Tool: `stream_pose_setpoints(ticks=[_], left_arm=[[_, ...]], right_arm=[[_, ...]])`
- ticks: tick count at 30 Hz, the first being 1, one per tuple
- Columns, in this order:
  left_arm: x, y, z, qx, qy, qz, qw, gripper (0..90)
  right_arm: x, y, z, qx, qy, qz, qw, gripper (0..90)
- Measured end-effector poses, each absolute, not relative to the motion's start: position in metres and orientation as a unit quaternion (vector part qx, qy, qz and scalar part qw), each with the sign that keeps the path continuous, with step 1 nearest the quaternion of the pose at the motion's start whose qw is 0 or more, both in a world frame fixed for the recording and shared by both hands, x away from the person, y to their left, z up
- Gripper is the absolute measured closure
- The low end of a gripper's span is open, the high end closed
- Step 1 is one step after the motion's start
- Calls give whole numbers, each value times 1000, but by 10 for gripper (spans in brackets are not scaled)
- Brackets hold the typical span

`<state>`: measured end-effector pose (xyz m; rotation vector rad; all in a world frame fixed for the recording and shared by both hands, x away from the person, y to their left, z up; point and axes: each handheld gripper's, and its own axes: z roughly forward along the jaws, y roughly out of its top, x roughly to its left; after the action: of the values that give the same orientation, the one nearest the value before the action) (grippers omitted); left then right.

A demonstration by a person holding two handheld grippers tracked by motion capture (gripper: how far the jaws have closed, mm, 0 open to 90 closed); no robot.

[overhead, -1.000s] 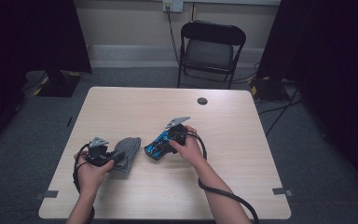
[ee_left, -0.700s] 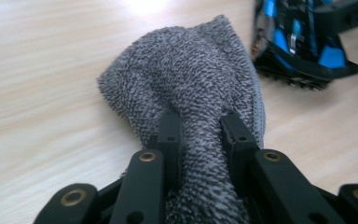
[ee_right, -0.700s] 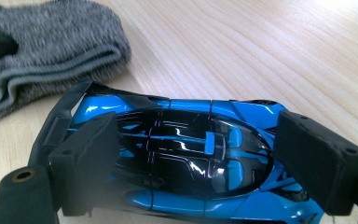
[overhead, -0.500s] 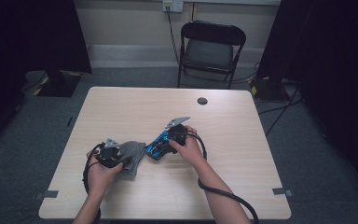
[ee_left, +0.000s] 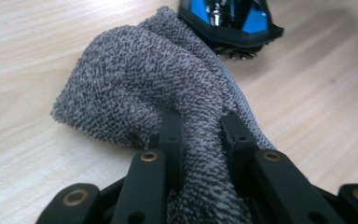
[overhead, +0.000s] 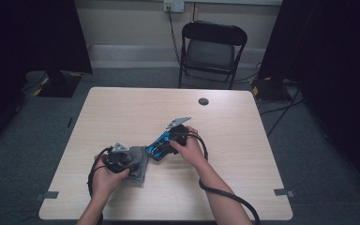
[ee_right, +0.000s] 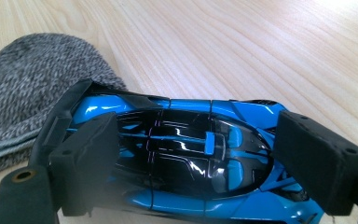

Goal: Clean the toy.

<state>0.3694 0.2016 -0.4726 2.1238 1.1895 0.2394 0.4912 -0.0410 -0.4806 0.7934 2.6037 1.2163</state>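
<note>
The grey knitted cloth [ee_left: 158, 88] now lies against the blue toy car's [ee_right: 177, 154] tail, mid-desk [overhead: 243, 187]; the left tongs [ee_left: 200, 135], clamped on it, have brought it over, likely for wiping. The right tongs [ee_right: 191, 158] grip the car lengthwise.

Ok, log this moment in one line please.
left gripper: shut on grey cloth | right gripper: shut on blue toy car | cloth touching car's end | on table
</note>
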Motion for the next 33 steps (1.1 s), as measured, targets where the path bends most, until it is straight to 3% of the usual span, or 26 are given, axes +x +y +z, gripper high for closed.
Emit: stream_pose_setpoints(ticks=[33], left_arm=[[350, 166, -469, 845, 403, 43, 348, 737]], right_arm=[[492, -40, -480, 265, 873, 402, 79, 140]])
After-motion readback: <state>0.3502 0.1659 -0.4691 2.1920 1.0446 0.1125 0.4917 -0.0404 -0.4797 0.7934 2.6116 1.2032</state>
